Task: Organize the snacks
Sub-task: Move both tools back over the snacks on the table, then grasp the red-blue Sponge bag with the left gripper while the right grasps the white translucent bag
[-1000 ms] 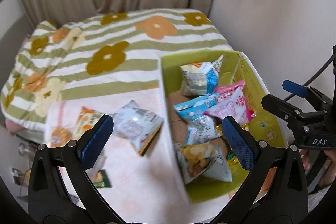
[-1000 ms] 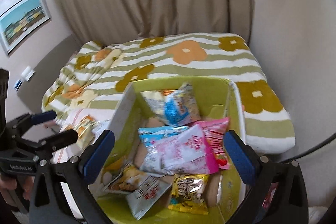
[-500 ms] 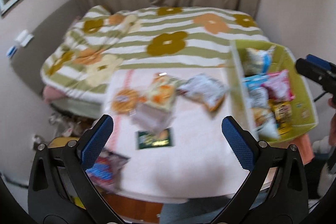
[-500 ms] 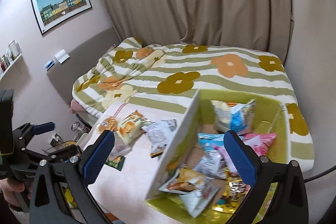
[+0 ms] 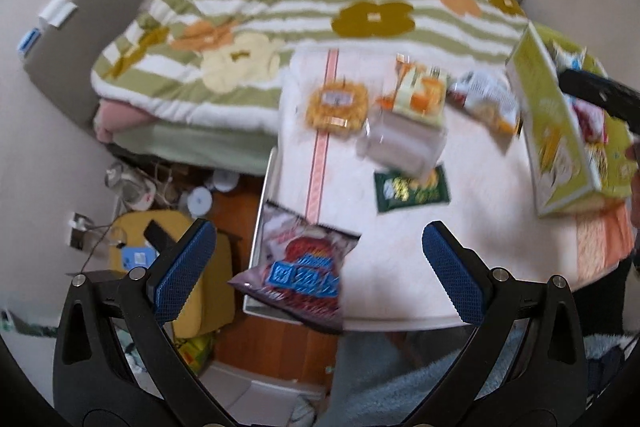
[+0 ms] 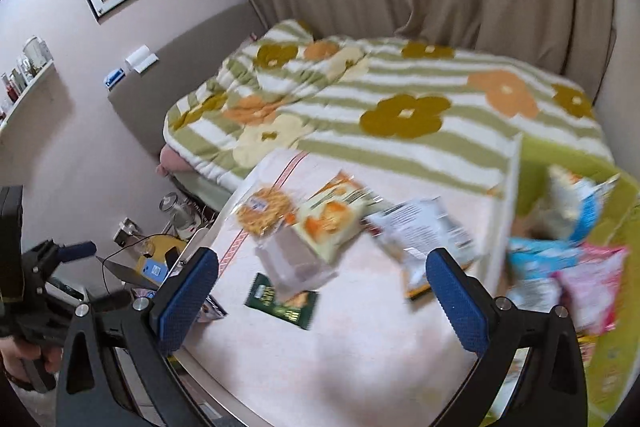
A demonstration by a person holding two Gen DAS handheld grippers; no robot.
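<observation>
Both hand-held grippers, left (image 5: 318, 263) and right (image 6: 322, 291), gape empty above the snack-strewn table (image 5: 400, 267).

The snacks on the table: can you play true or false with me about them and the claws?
1. Both claws are empty. True: the left claw and right claw are open.
2. The green box holds snacks. True.
3. The red and blue bag sits in the middle of the table. False: it hangs over the table's edge.
4. The dark green packet is in the box. False: it lies on the table.
</observation>
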